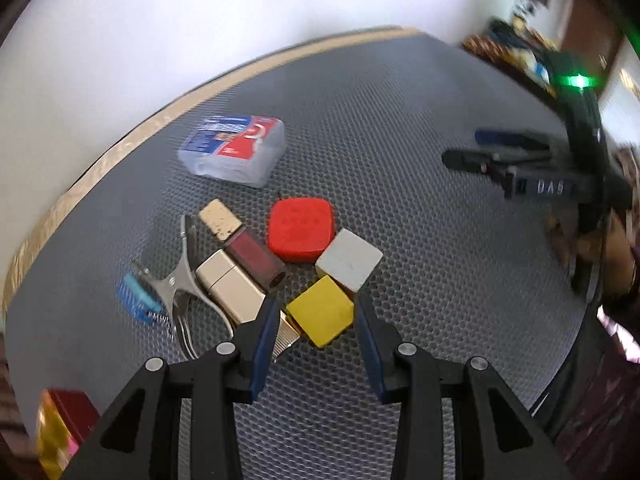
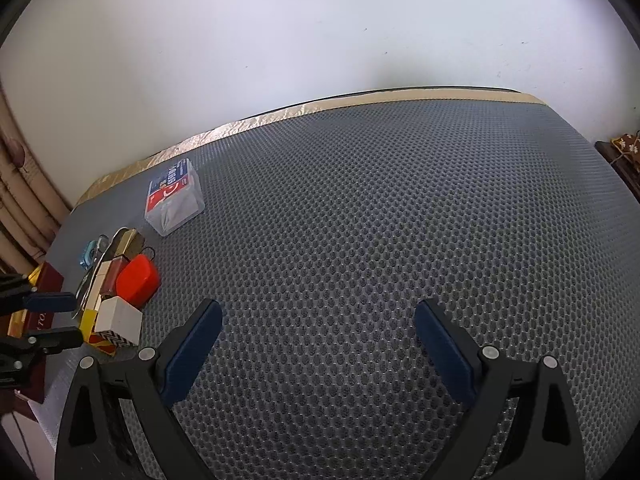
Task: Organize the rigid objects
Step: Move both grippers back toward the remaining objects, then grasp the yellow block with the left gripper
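Illumination was bright and diffuse. The white wall (image 2: 320, 20) was overexposed. Shadows on the grey mat (image 2: 360, 220) were soft. The left wrist view showed motion blur, strongest at its right edge; a green indicator light (image 1: 579, 80) flared. Both views exhibited fisheye curvature and dark corners.

Desk: grey honeycomb mat (image 2: 380, 220) covers it, tan strip along far edge.
Left end: clear plastic box (image 1: 234, 150), red case (image 1: 300, 228), white cube (image 1: 349, 261), yellow block (image 1: 322, 310), clustered.

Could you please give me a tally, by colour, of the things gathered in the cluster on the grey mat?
Red: 1, pad
Yellow: 1, block
White: 1, cube
Gold: 1, case
Maroon with gold cap: 1, tube
Silver: 1, metal tool
Blue: 1, clip
Clear: 1, plastic box, slightly apart
Total: 8
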Tool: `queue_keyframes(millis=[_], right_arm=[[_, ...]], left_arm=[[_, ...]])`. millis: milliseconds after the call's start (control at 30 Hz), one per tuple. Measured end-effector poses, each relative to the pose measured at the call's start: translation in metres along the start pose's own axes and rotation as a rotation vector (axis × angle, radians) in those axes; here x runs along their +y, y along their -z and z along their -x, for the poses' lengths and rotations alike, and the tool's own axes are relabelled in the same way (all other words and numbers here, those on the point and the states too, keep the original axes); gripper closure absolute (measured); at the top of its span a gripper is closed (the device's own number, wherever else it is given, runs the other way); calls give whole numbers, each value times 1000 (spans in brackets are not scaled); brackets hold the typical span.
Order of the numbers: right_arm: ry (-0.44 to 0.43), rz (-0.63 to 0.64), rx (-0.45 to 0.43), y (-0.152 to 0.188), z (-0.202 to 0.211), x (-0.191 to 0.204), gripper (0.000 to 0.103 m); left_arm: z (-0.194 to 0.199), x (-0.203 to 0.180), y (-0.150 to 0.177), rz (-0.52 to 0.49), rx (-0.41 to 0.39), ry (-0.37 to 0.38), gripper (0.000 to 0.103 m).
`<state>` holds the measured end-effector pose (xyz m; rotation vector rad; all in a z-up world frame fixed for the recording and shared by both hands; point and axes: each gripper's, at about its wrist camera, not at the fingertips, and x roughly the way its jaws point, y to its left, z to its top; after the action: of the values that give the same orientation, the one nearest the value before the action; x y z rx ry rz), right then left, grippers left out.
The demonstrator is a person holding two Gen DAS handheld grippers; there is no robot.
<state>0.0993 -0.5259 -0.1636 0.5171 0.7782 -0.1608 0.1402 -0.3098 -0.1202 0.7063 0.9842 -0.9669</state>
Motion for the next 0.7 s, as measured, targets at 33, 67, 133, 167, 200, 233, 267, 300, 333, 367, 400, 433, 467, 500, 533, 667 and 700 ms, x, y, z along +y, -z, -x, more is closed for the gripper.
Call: queue_keyframes(millis=[33, 67, 133, 167, 200, 233, 267, 300, 333, 367, 400, 433, 467, 500, 533, 667, 700], right_arm=[[-1, 0, 1, 0, -1, 1, 7], [-2, 0, 1, 0, -1, 1, 7], [-4, 0, 2, 0, -1, 1, 7], [-4, 0, 4, 0, -1, 1, 7], [-4, 1, 5, 0, -1, 1, 7], [-3, 1, 6, 0, -1, 1, 7], [-3, 1, 7, -1, -4, 3, 7], [-3, 1, 7, -1, -4, 4, 6], [-3, 1, 8, -1, -4, 4, 6], [-3, 1, 8, -1, -4, 4, 6], [-3, 1, 8, -1, -4, 4, 6], [-3, 1, 9, -1, -5, 4, 6], [-4, 1, 10, -1, -5, 4, 5], [-4, 1, 10, -1, -5, 4, 5], [-3, 1, 10, -1, -5, 4, 5], [-2, 2, 11, 0, -5, 5, 5], [-2, 3, 12, 0, -6, 5, 5]], left_arm=[[2, -2, -1, -23, 2, 5, 64], [1, -4, -3, -61, 10, 9, 64], [-1, -11, -6, -133, 38, 21, 64], [-2, -14, -6, -167, 52, 25, 64], [-3, -17, -6, -199, 55, 19, 64], [-7, -18, -9, -222, 57, 15, 64], [-8, -20, -9, -252, 63, 11, 64], [-9, -20, -10, -264, 71, 10, 64], [-10, -17, -13, -262, 76, 17, 64], [-11, -14, -14, -253, 76, 26, 64], [-13, -11, -16, -244, 76, 30, 64], [-15, -8, -17, -241, 76, 28, 64], [-17, -5, -18, -241, 75, 23, 64], [-18, -2, -18, -242, 72, 21, 64], [-17, -3, -17, -240, 69, 19, 64], [-20, -1, -18, -235, 63, 9, 64], [-21, -2, -19, -235, 64, 9, 64]])
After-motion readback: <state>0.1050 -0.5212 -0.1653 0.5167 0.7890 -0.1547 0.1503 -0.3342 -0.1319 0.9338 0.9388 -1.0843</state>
